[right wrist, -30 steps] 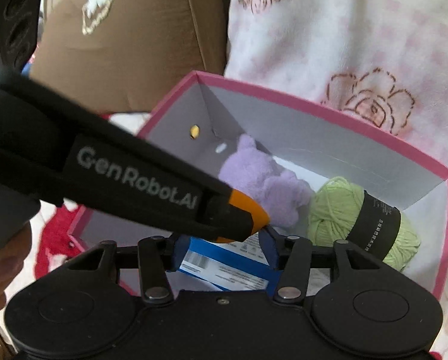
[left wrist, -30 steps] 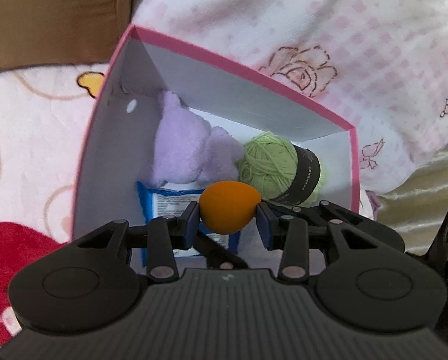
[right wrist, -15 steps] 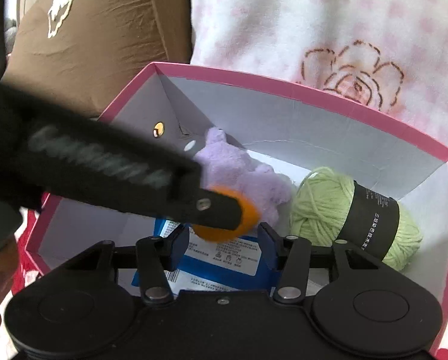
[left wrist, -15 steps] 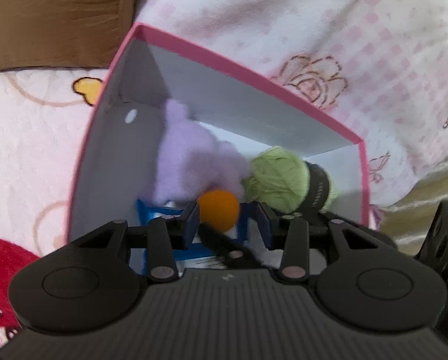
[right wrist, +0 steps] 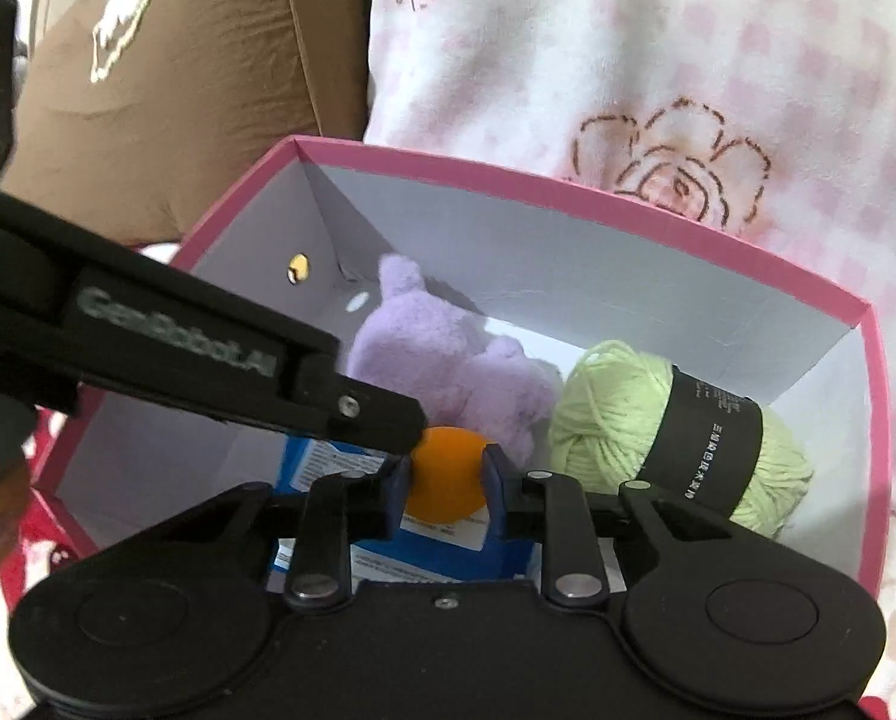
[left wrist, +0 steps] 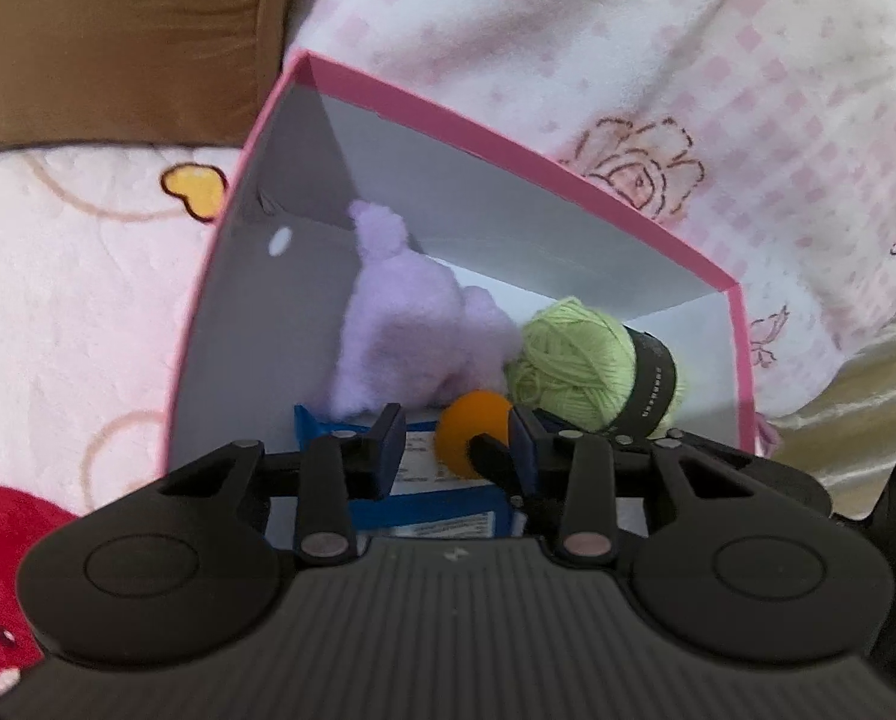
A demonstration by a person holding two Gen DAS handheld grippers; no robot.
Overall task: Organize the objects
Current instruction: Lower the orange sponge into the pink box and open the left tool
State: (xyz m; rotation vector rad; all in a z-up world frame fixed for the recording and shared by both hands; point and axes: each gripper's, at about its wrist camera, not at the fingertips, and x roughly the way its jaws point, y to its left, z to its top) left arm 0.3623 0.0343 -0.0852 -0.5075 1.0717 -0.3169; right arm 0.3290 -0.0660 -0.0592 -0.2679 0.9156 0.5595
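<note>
Right wrist view: our right gripper (right wrist: 446,476) has just closed, fingers pinching the orange ball (right wrist: 444,474), left gripper (left wrist: 452,451) fingers slack around it; ball may slip into the pink box (right wrist: 574,183).

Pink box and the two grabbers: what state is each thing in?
pink box: open, no lid on.
right gripper: just closed, shut on the orange ball.
left gripper: jaws apart, just narrowed slightly, not clamping.
orange ball: clamped.
green yarn: wound, band on, inside box.
purple plush: lying inside box.
blue packet: flat on box floor.
</note>
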